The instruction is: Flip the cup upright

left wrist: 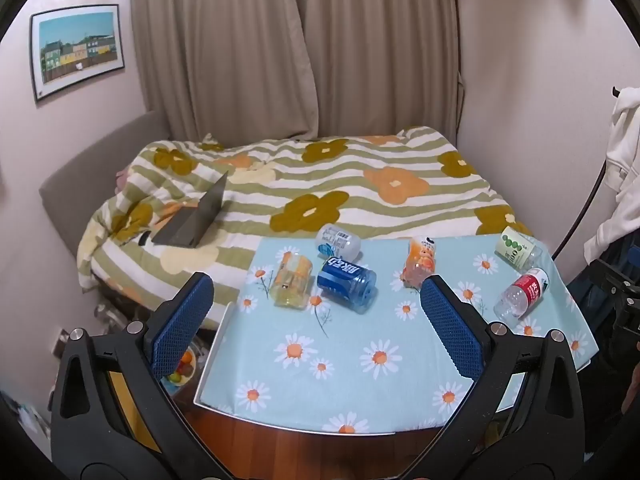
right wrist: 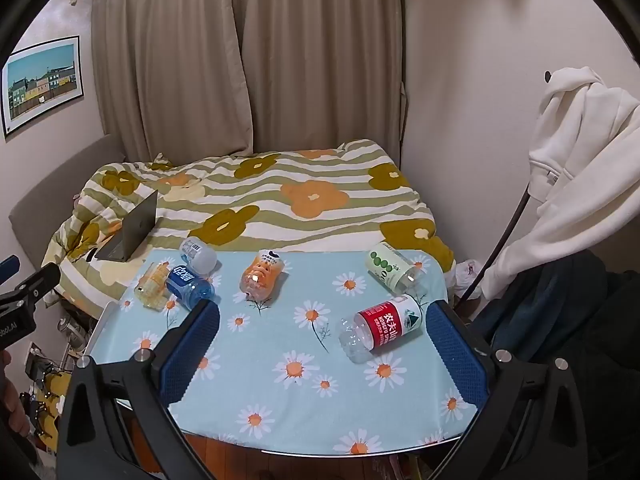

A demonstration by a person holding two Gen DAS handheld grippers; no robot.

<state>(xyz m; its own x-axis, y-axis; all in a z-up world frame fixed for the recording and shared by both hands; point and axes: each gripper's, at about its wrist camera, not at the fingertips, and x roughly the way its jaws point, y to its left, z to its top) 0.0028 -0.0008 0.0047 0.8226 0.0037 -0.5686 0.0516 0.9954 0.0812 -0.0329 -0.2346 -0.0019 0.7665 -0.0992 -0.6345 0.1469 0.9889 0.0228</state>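
Several cut-bottle cups lie on their sides on the daisy tablecloth [left wrist: 340, 364] [right wrist: 320, 400]: a yellow one [left wrist: 290, 280] [right wrist: 152, 282], a blue one [left wrist: 346, 284] [right wrist: 188, 284], a clear white-label one [left wrist: 338, 242] [right wrist: 198, 256], an orange one [left wrist: 418, 266] [right wrist: 262, 278], a green-label one [left wrist: 518, 248] [right wrist: 390, 266] and a red-label one [left wrist: 522, 292] [right wrist: 382, 332]. My left gripper [left wrist: 316, 312] is open, above the table's near left. My right gripper [right wrist: 324, 336] is open, with the red-label cup between its fingers' line of sight.
A bed with a flowered striped duvet [left wrist: 320, 184] lies behind the table, with an open laptop [left wrist: 196, 216] on it. Curtains hang behind. A white hoodie [right wrist: 580, 152] hangs on the right. The left gripper's body shows at the right wrist view's left edge [right wrist: 20, 300].
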